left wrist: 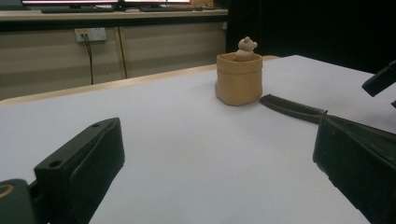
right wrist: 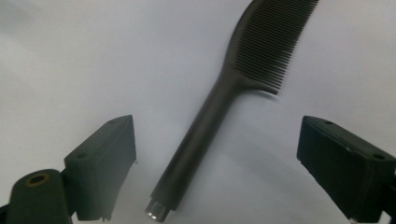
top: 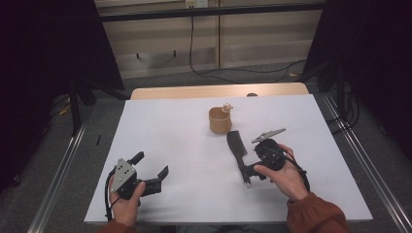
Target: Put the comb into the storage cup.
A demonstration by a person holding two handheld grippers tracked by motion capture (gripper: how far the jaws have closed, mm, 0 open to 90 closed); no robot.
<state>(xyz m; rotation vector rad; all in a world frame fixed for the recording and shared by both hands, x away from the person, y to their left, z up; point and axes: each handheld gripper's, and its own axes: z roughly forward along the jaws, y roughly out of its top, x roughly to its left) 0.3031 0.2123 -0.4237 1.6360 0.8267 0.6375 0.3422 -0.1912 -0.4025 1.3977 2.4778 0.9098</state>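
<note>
No brand, label or writing can be read on anything here. The black comb (right wrist: pixel 233 88) lies flat on the white table top (top: pixel 184 145), its round handle end nearest the person and its toothed head pointing away toward the tan cup (top: pixel 220 121). The right gripper (top: pixel 248 174) is held low over the handle, tipped down toward the table, the right hand (top: pixel 284 177) wrapped round its body from the near right. In the right gripper view the jaws stand spread wide to either side of the handle — a clear gap shows on both sides, and neither pad touches the comb.

The left gripper (top: pixel 151 170) sits at the near left of the table in the left hand (top: pixel 125 199), pointing across the surface toward the cup, well apart from the comb. Its jaws are spread too, with bare table between them.

The cup stands upright just beyond the comb's head — near it, not touching — and a small bear figure (left wrist: pixel 245 46) pokes out over its rim. Beyond the table edge a wall socket (left wrist: pixel 90 33) with dark cables is in sight.
</note>
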